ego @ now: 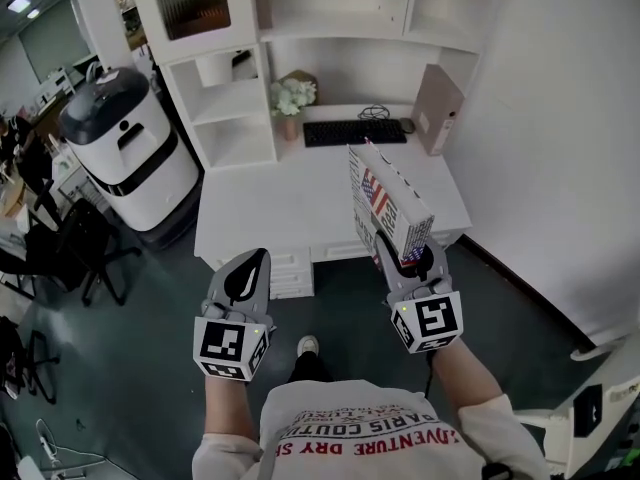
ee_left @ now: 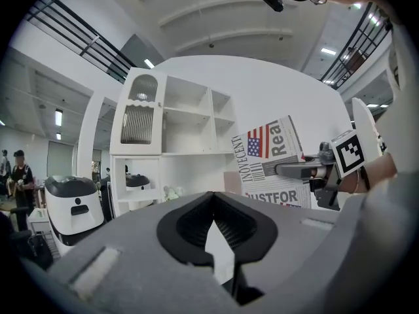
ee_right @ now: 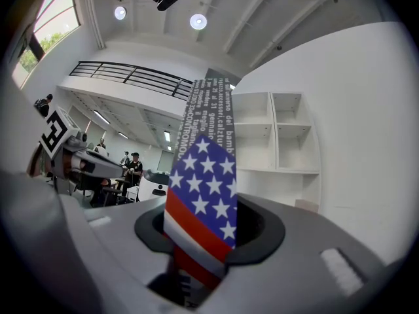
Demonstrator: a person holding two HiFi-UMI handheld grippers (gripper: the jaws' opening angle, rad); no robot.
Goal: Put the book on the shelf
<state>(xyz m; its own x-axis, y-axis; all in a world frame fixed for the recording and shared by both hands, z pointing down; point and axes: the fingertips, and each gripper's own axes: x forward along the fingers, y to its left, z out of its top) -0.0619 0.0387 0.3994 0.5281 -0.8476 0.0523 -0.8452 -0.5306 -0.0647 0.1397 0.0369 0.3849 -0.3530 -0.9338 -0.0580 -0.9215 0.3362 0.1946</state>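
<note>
The book [ego: 385,203] has a stars-and-stripes cover and stands upright in my right gripper [ego: 402,256], which is shut on its lower edge. In the right gripper view the book [ee_right: 206,195] rises from between the jaws and hides the middle of the scene. In the left gripper view the book [ee_left: 268,159] shows at the right, with the right gripper [ee_left: 308,170] clamped on it. My left gripper [ego: 258,260] is held beside it at the left, shut and with nothing in it [ee_left: 213,205]. The white shelf unit [ego: 330,28] stands ahead over the desk [ego: 290,208].
On the desk lie a black keyboard [ego: 354,132], a flower pot [ego: 291,98] and a beige box file [ego: 438,108]. A white and black machine [ego: 125,148] stands left of the desk, with a black chair [ego: 85,248] nearer. A wall [ego: 560,118] closes the right side.
</note>
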